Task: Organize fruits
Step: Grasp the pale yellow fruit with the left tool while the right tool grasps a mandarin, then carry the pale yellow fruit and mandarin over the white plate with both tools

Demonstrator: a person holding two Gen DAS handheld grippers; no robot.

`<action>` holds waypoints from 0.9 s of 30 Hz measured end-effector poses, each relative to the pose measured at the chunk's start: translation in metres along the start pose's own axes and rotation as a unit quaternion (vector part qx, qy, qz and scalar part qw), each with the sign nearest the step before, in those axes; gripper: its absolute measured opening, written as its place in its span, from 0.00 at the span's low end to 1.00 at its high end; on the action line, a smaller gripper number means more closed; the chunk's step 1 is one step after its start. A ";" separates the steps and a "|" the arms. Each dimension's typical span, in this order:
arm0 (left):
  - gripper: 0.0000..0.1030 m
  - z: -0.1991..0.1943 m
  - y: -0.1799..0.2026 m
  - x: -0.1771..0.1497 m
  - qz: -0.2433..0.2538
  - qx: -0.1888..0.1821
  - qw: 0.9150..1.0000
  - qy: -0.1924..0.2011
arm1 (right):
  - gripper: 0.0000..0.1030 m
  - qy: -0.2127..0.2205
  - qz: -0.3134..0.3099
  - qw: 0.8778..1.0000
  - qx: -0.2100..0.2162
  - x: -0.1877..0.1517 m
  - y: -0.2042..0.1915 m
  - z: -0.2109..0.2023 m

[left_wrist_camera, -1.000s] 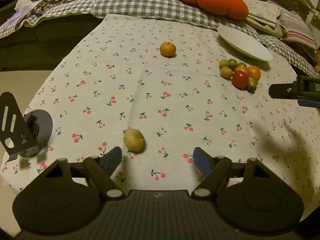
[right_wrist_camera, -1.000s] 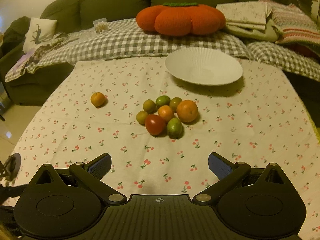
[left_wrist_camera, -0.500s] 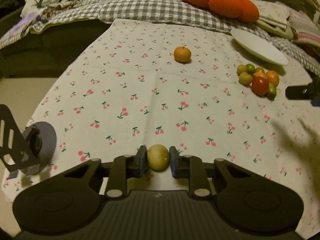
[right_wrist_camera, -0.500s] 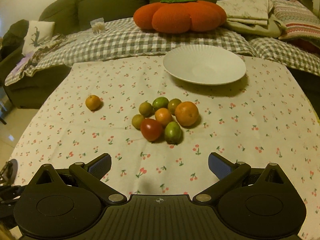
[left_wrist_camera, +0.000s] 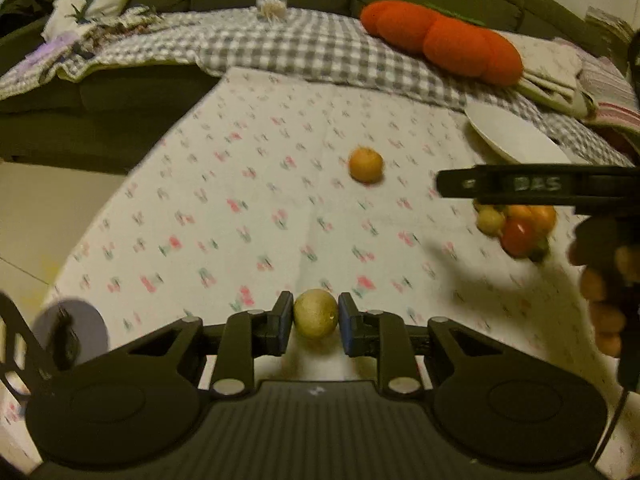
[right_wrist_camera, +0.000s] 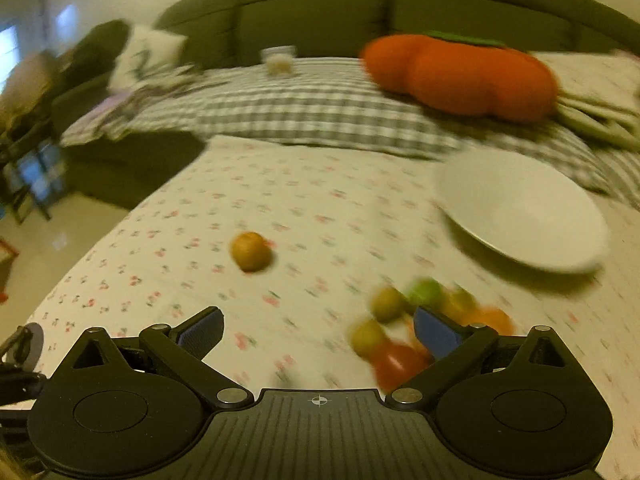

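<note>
My left gripper (left_wrist_camera: 314, 318) is shut on a yellow-green round fruit (left_wrist_camera: 315, 313), held just above the cherry-print cloth. A lone orange fruit (left_wrist_camera: 365, 165) lies on the cloth ahead; it also shows in the right wrist view (right_wrist_camera: 251, 256). A pile of several small fruits (left_wrist_camera: 518, 226), red, orange and green, lies to the right; it also shows in the right wrist view (right_wrist_camera: 400, 328). My right gripper (right_wrist_camera: 318, 330) is open and empty, low over the cloth just left of the pile. A white plate (right_wrist_camera: 524, 216) sits beyond the pile.
The cherry-print tablecloth (left_wrist_camera: 260, 200) covers the table. A green sofa with a checked blanket (left_wrist_camera: 304, 48) and an orange pumpkin cushion (left_wrist_camera: 444, 42) stands behind. A small grey disc on a stand (left_wrist_camera: 72, 332) sits at the near left corner. The right wrist view is blurred.
My left gripper closed on the yellow-green fruit and holds it. My right gripper moved forward and left, closer to the fruit pile, and now crosses the left wrist view.
</note>
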State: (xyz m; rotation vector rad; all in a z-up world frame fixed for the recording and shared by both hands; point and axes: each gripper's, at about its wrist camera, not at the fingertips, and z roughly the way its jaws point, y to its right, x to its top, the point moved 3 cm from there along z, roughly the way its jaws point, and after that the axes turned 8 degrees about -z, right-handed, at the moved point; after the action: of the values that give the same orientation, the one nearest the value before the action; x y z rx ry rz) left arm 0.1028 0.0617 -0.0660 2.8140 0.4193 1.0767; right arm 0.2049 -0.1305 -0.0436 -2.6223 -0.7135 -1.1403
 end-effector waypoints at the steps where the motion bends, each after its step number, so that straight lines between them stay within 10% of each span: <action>1: 0.22 0.001 -0.003 0.005 -0.002 0.006 1.000 0.004 | 0.96 0.005 -0.002 1.000 0.013 0.005 -0.003 0.007; 13: 0.22 0.023 -0.021 0.037 -0.033 0.028 0.999 0.014 | 0.67 0.007 -0.047 0.997 0.062 0.040 -0.038 0.088; 17: 0.22 0.024 -0.017 0.043 -0.031 0.030 0.999 0.018 | 0.32 -0.017 -0.057 0.996 0.062 0.040 -0.044 0.109; 27: 0.22 0.020 0.010 0.057 -0.010 0.024 0.999 0.038 | 0.32 0.001 -0.058 0.997 0.050 0.045 -0.016 0.051</action>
State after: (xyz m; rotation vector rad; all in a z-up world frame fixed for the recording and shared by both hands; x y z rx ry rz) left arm 0.1595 0.0688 -0.0427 2.8095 0.4859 1.1882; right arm 0.2559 -0.0831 -0.0456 -2.5249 -0.9086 -1.1057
